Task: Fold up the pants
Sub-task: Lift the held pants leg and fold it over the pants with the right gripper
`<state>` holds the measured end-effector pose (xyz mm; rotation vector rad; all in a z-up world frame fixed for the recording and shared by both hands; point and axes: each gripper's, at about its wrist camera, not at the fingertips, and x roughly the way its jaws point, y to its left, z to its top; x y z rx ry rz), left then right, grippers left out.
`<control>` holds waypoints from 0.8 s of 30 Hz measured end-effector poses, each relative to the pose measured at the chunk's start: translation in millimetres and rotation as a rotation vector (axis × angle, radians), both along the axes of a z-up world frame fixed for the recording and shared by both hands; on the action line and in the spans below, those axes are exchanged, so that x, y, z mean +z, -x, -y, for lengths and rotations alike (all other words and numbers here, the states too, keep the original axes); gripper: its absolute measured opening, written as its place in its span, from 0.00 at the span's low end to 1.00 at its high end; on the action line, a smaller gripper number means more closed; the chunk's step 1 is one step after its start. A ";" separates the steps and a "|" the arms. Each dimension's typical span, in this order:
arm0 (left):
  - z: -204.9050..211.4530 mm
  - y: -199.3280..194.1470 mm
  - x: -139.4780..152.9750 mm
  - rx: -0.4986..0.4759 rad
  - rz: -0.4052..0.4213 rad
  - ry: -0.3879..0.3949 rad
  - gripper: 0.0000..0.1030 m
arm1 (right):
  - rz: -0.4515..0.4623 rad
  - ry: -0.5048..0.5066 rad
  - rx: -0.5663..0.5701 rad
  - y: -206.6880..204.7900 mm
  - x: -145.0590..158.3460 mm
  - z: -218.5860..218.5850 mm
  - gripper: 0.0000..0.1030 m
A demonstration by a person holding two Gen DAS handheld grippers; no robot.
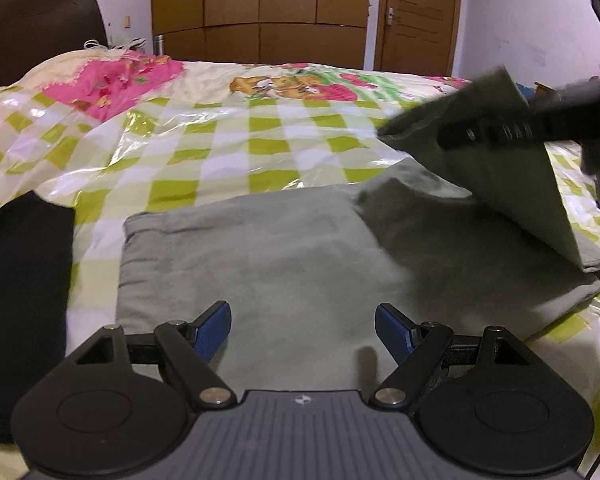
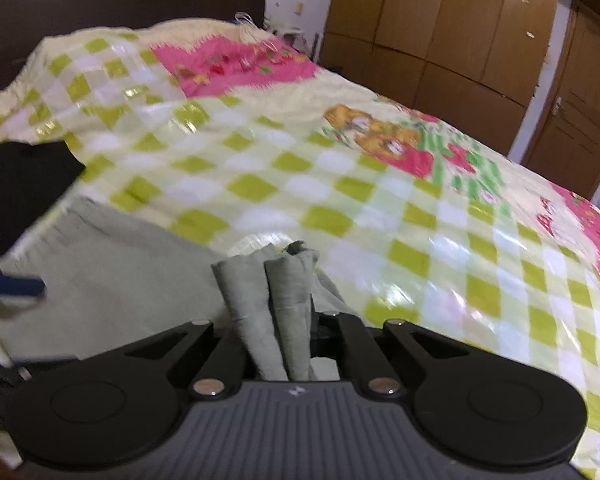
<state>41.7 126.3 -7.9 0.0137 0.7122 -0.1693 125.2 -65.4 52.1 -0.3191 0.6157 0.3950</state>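
The grey-green pants (image 1: 260,256) lie flat on the bed, partly folded. My left gripper (image 1: 303,330) is open and empty, low over their near edge. My right gripper (image 2: 278,332) is shut on the pants' leg end (image 2: 284,300), bunched in folds between its jaws. In the left wrist view the right gripper (image 1: 496,130) holds that end lifted over the right part of the pants, the cloth (image 1: 512,184) hanging as a raised flap. One blue pad of the left gripper (image 2: 16,286) shows at the left of the right wrist view.
A black garment (image 1: 20,280) lies on the bed left of the pants, also in the right wrist view (image 2: 16,188). The bed has a shiny checked green-and-white cover (image 1: 228,136). A dark headboard (image 1: 40,28) stands at the left; wooden wardrobes (image 1: 260,12) and a door behind.
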 end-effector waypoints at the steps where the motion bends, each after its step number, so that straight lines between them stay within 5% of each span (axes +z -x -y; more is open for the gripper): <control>1: -2.5 1.2 -1.3 0.002 -0.004 0.006 0.88 | 0.005 -0.012 0.009 0.1 3.7 -6.3 0.01; 8: -17.8 11.0 -4.9 0.024 -0.002 0.043 0.88 | 0.026 -0.063 0.085 -7.1 19.2 -66.0 0.01; 17: -30.3 22.0 -13.9 0.045 -0.024 0.076 0.88 | 0.016 -0.005 0.250 13.3 -5.5 -141.3 0.01; 24: -33.7 22.8 -14.6 0.047 -0.019 0.092 0.88 | -0.092 0.068 0.342 23.0 -36.7 -165.7 0.07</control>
